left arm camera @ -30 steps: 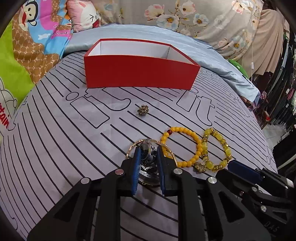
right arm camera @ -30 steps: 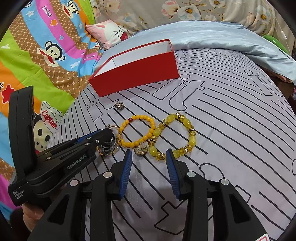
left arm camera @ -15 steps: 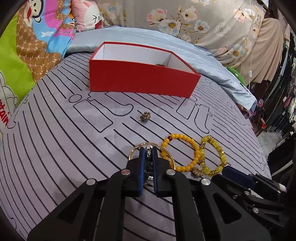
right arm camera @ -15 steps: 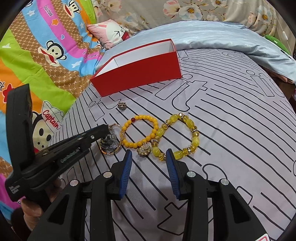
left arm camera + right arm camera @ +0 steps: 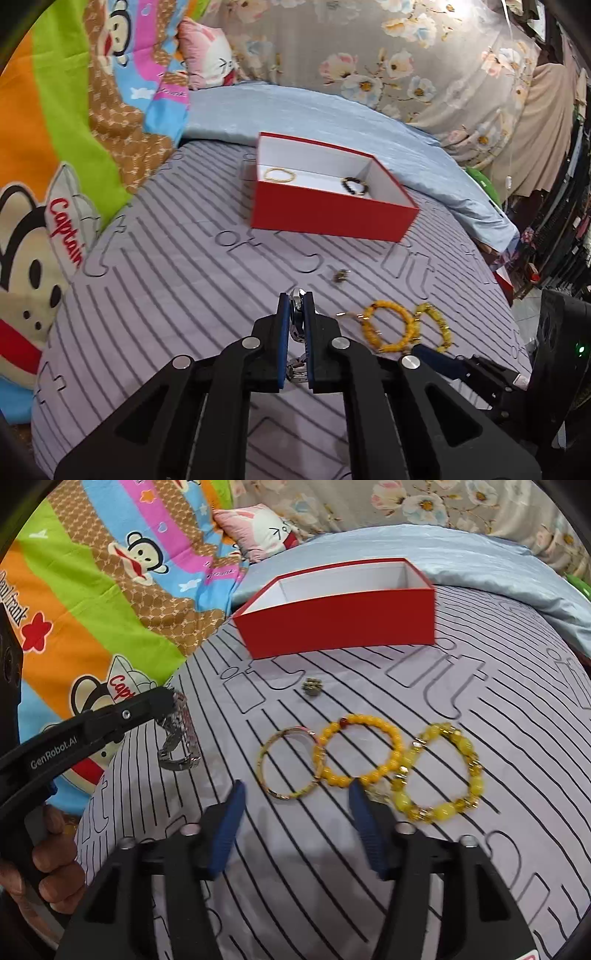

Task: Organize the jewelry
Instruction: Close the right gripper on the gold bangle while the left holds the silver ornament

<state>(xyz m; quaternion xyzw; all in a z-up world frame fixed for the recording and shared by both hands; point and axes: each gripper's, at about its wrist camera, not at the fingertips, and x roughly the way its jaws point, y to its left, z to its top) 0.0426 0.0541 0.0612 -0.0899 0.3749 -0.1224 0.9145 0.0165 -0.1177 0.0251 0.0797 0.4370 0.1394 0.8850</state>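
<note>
The left gripper [image 5: 296, 306] is clamped on a silver watch [image 5: 179, 738], held clear of the bed [image 5: 498, 738], well in front of the red box [image 5: 343, 627]. The right gripper [image 5: 295, 805] has just been opening; its jaws stand wide with nothing between them, just short of the gold bangle [image 5: 286, 762]. Beside the bangle lie an orange bead bracelet [image 5: 358, 749] and a yellow bead bracelet [image 5: 439, 771]. A small ring [image 5: 312, 686] lies near the box.

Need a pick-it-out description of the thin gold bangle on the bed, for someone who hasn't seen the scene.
On the striped grey bedsheet, in front of the red box, three rings lie in a row. The bangle is the leftmost, touching the orange bead bracelet: one thin, smooth gold hoop, no beads.
</note>
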